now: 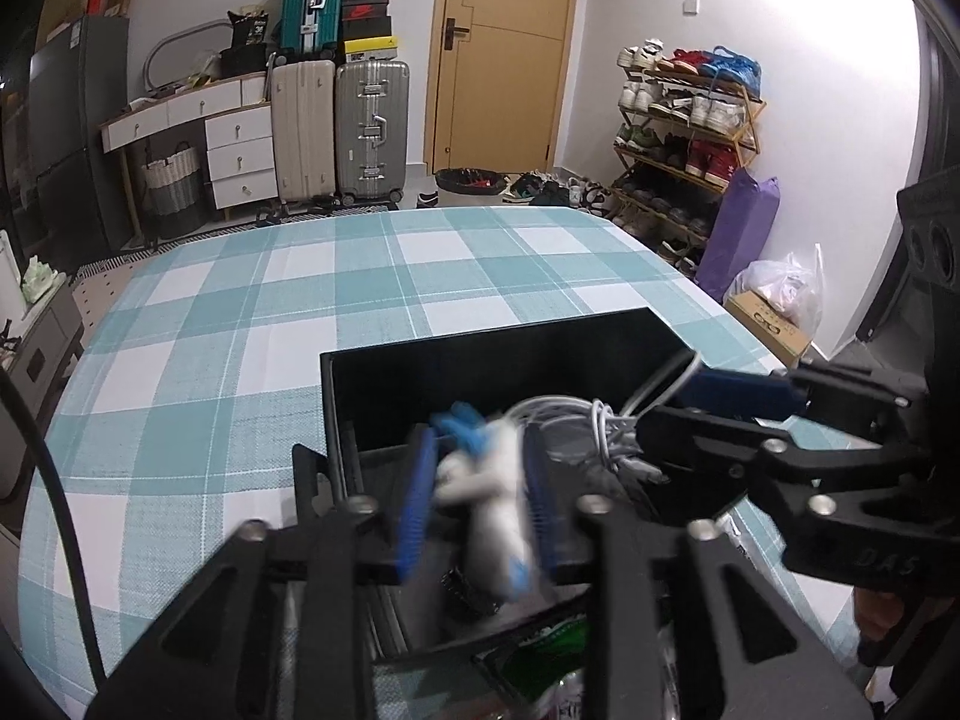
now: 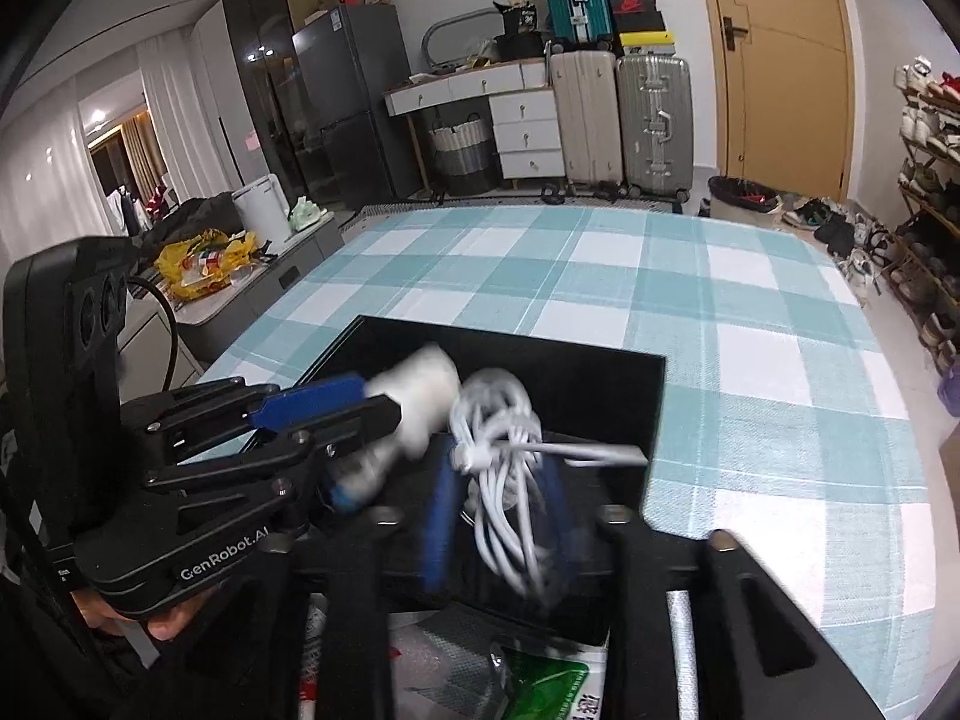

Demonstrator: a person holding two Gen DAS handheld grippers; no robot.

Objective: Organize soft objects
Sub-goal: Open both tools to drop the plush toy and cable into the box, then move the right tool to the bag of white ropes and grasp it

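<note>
A black open box sits on the teal checked tablecloth. My left gripper is shut on a white and blue soft item, blurred, held over the box; it also shows in the right wrist view. My right gripper is shut on a bundle of white cable, held over the box beside the left gripper; the bundle also shows in the left wrist view, between the right gripper's fingers.
A green and white packet lies below the box near the front edge. The checked table stretches beyond the box. Suitcases, a drawer unit, a door and a shoe rack stand behind.
</note>
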